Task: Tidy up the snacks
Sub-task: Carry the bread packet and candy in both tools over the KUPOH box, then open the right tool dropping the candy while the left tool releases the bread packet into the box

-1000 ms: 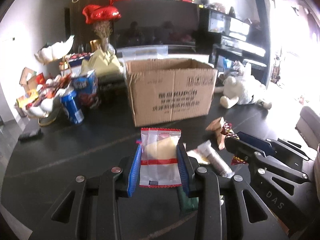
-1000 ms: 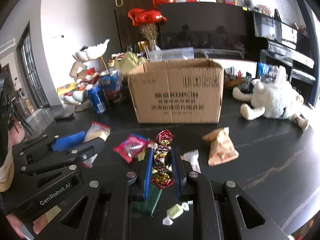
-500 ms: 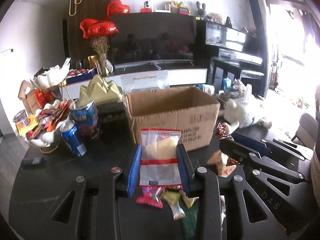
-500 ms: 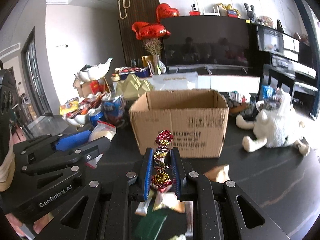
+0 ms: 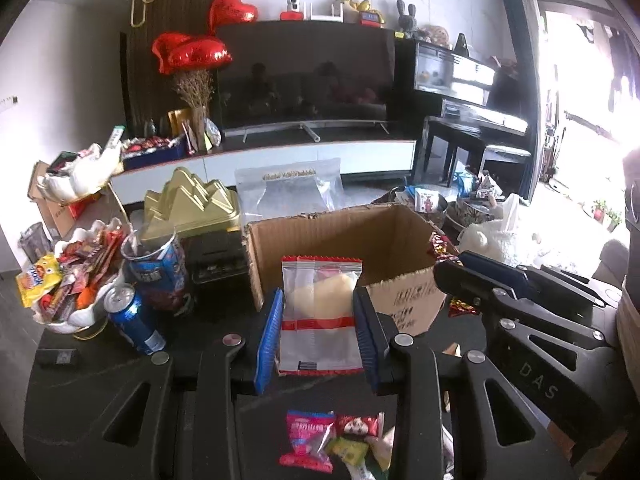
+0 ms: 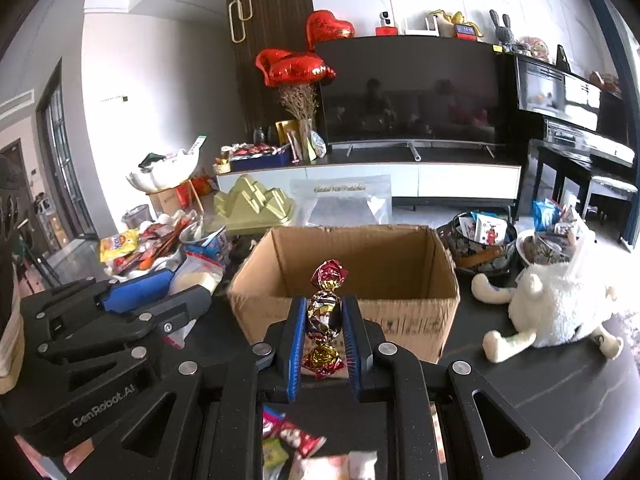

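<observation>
My left gripper (image 5: 318, 308) is shut on a clear snack packet with a red stripe (image 5: 320, 316) and holds it raised in front of the open cardboard box (image 5: 384, 236). My right gripper (image 6: 323, 316) is shut on a foil-wrapped candy (image 6: 325, 312) and holds it raised at the near rim of the same box (image 6: 400, 312). The left gripper shows at the left of the right wrist view (image 6: 160, 292). The right gripper shows at the right of the left wrist view (image 5: 480, 276). Loose wrapped snacks (image 5: 332, 440) lie on the black table below both grippers.
A white bowl heaped with snacks (image 5: 68, 280), a blue can (image 5: 134, 320), a blue tub (image 5: 158, 268) and a gold tin (image 5: 192, 208) stand left of the box. A white plush toy (image 6: 556, 308) lies on the right. Baskets of snacks (image 6: 484, 240) stand behind it.
Both grippers have risen from the table with their snacks and come up toward the box's rim. The loose snacks now lie below them.
</observation>
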Tool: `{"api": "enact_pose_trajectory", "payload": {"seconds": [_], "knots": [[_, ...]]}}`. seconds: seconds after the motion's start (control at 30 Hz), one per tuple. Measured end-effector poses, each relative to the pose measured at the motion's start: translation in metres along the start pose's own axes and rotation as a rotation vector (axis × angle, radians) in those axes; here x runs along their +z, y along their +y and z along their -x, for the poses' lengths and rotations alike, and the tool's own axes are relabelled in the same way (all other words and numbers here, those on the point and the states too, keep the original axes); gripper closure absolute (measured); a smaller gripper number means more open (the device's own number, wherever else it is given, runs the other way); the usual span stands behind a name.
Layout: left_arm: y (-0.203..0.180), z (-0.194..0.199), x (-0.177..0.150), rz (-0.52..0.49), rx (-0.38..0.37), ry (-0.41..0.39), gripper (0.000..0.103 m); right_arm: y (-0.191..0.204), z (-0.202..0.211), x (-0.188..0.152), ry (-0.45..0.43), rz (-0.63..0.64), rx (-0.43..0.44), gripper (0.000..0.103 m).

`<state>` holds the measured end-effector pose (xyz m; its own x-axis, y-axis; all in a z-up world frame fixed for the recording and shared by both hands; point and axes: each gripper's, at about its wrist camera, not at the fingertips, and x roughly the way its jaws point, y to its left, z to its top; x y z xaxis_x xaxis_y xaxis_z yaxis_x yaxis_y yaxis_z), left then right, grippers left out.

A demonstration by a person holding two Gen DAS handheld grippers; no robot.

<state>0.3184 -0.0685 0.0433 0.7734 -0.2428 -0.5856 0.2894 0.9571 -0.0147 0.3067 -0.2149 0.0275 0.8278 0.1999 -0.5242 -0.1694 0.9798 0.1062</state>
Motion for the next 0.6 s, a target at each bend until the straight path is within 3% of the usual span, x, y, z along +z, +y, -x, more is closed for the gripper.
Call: {"api": "enact_pose_trajectory", "payload": {"seconds": [0.27,0.57,0.6], "knots": [[0.010,-0.046,0.025,0.031,-0.021,0.083,0.068,-0.013,-0.040,0.027,0.067,0.003,-0.009,0.084],[0.015,-0.093,0.043,0.068,-0.036,0.173,0.067,-0.044,-0.088,0.048,0.165,-0.107,0.027,0.083],[0.016,-0.095,0.044,0.072,-0.031,0.176,0.063,-0.045,-0.090,0.048,0.173,-0.111,0.028,0.083]]}}
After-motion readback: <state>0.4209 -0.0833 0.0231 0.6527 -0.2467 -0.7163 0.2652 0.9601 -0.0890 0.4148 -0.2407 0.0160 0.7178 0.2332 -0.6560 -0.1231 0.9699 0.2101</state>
